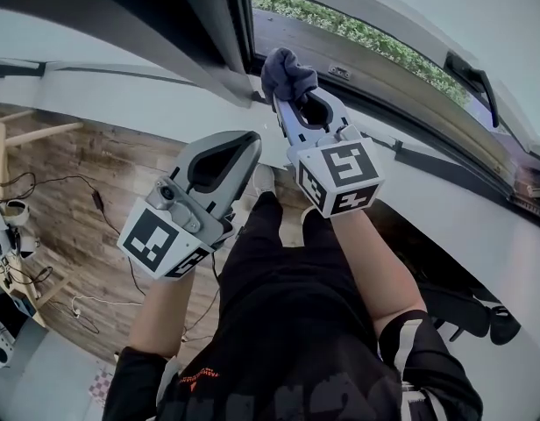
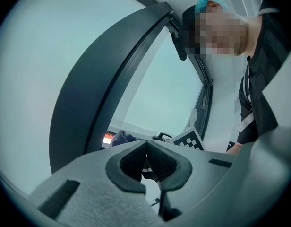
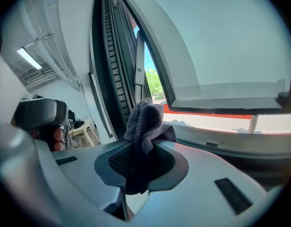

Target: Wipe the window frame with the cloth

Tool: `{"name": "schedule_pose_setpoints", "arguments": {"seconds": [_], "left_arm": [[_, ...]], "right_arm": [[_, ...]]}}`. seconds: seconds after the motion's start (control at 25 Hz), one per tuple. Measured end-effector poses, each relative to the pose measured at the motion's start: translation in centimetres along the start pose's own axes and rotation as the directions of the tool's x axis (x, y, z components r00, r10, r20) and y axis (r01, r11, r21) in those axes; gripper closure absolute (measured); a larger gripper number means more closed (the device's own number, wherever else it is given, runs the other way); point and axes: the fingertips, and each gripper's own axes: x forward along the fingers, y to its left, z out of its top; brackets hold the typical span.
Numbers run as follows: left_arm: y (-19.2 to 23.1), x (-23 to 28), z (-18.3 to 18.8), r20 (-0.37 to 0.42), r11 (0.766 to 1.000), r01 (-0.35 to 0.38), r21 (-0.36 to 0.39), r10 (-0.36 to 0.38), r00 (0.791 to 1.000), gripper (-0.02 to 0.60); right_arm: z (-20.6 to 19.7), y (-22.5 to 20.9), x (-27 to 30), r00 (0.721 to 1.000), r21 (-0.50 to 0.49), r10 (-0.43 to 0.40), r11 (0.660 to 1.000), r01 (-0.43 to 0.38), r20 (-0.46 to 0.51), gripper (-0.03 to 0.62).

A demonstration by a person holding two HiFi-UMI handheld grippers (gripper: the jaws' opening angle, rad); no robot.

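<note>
Looking down in the head view, you have the cloth (image 1: 288,74) bunched at the tip of the right gripper (image 1: 286,103), at the lower corner of the dark frame (image 1: 209,29). Contact with the frame cannot be confirmed from here. Your right forearm reaches up and forward, marker cube facing you. The left gripper (image 1: 251,140) hangs lower and nearer your body, apart from the frame.

In the left gripper view, the jaws stand together with nothing between them. The frame (image 2: 84,98) curves ahead, and the cloth (image 2: 120,137) shows beyond the tips.

In the right gripper view, the jaws are clamped on the cloth (image 3: 146,119). A wad stands proud above the tips and a tail hangs below the throat. The frame (image 3: 110,65) rises just behind the wad.

Assessment: the cloth looks soft, light and limp. It should fold into the frame's channels, but may pull free if dragged hard. Your mid-wad hold seems sound, since enough fabric leads the tips to keep the jaws off the frame.
</note>
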Motion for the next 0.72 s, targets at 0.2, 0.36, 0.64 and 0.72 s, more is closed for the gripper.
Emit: {"name": "schedule_pose_setpoints", "arguments": {"seconds": [0.2,0.36,0.64,0.72], "left_arm": [[-0.8,0.7,-0.2,-0.009,1.000,0.019,0.004,-0.019,1.000,0.561],[-2.3,2.0,-0.5,-0.017,0.999,0.037,0.011,-0.037,0.999,0.561],[-3.5,3.1,-0.9,-0.031,0.998,0.062,0.015,-0.062,0.998,0.561],[-4.0,3.4,-0.9,-0.033,0.997,0.070,0.018,-0.070,0.997,0.561]], "right_arm": [[-0.4,-0.9,-1.0,1.000,0.008,-0.018,1.000,0.018,0.001,0.536],[-0.8,-2.4,-2.7,0.999,0.024,-0.034,0.999,0.033,0.007,0.536],[-1.3,-4.0,-4.4,0.998,0.040,-0.060,0.997,0.059,0.012,0.536],[-1.5,-4.3,-5.0,0.997,0.044,-0.070,0.997,0.069,0.013,0.536]]}}
